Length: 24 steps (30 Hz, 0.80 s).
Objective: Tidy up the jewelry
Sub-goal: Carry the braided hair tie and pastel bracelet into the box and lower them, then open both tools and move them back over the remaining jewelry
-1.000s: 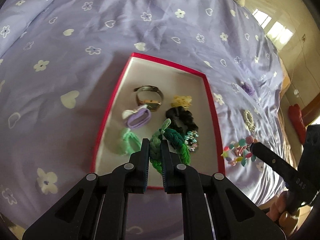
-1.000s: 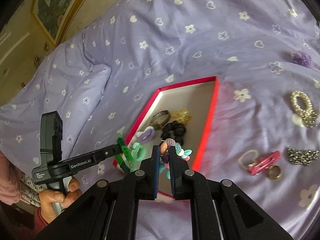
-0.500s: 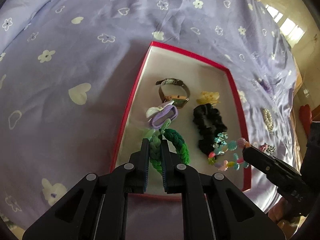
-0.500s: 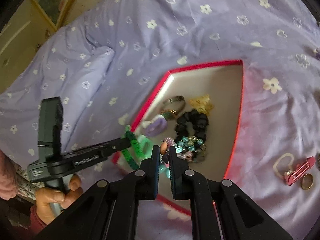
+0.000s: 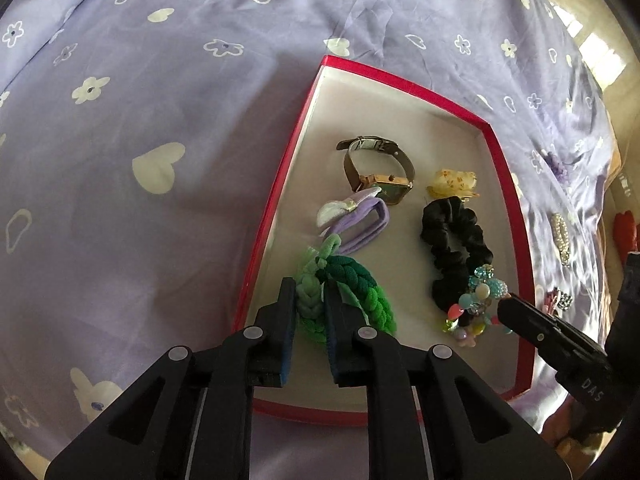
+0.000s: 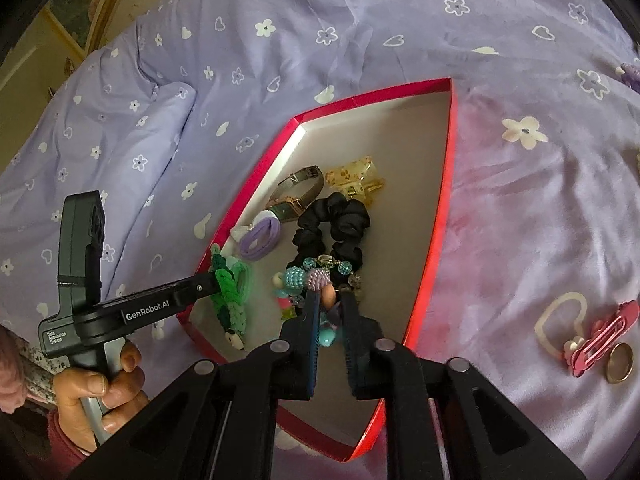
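Note:
A red-rimmed tray [image 5: 280, 200] [image 6: 444, 184] lies on the purple bedspread. My left gripper [image 5: 310, 292] is shut on a green braided hair tie [image 5: 360, 284], low over the tray's near left corner; it also shows in the right wrist view [image 6: 230, 292]. My right gripper [image 6: 330, 300] is shut on a colourful bead bracelet [image 6: 308, 276], low over the tray beside a black scrunchie [image 6: 332, 224]; the bracelet also shows in the left wrist view [image 5: 476, 300]. In the tray lie a watch [image 5: 376, 168], a purple hair tie [image 5: 360, 220], the black scrunchie [image 5: 452, 240] and a yellow clip [image 5: 452, 182].
On the bedspread right of the tray lie a pink hair clip [image 6: 600, 340], a gold ring [image 6: 619, 362], a white loop [image 6: 560, 320] and a pearl bracelet [image 5: 560, 232]. A purple flower piece [image 5: 558, 164] lies farther back. A pillow [image 6: 120, 120] lies at the left.
Both grippers have moved forward and down over the tray with their pieces. The bead bracelet went from outside the tray's right rim to inside it, by the black scrunchie.

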Each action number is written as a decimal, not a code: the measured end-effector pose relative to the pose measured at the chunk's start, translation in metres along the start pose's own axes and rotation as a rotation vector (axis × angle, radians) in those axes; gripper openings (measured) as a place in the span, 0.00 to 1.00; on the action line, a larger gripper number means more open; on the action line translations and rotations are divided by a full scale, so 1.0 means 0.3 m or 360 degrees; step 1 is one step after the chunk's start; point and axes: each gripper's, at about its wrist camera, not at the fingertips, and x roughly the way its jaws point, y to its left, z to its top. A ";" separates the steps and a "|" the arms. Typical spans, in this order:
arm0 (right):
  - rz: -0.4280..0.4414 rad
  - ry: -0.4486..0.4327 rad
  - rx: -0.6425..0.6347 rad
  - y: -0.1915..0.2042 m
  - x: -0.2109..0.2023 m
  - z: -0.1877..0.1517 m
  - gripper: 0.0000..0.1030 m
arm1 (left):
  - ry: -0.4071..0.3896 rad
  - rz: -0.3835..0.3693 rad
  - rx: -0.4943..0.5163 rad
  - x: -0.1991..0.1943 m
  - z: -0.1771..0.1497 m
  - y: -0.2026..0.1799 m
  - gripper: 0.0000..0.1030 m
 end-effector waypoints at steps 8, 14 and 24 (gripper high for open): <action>0.0013 -0.0003 0.0010 -0.005 -0.002 0.004 0.22 | -0.0001 0.0006 -0.0005 -0.016 -0.006 -0.004 0.28; 0.0032 -0.0027 0.0006 0.001 -0.038 0.001 0.31 | -0.0033 0.0017 0.0001 -0.049 -0.009 -0.013 0.38; 0.0051 -0.0123 0.0032 -0.020 -0.159 -0.019 0.44 | -0.0085 -0.0017 0.0008 -0.123 -0.033 -0.044 0.42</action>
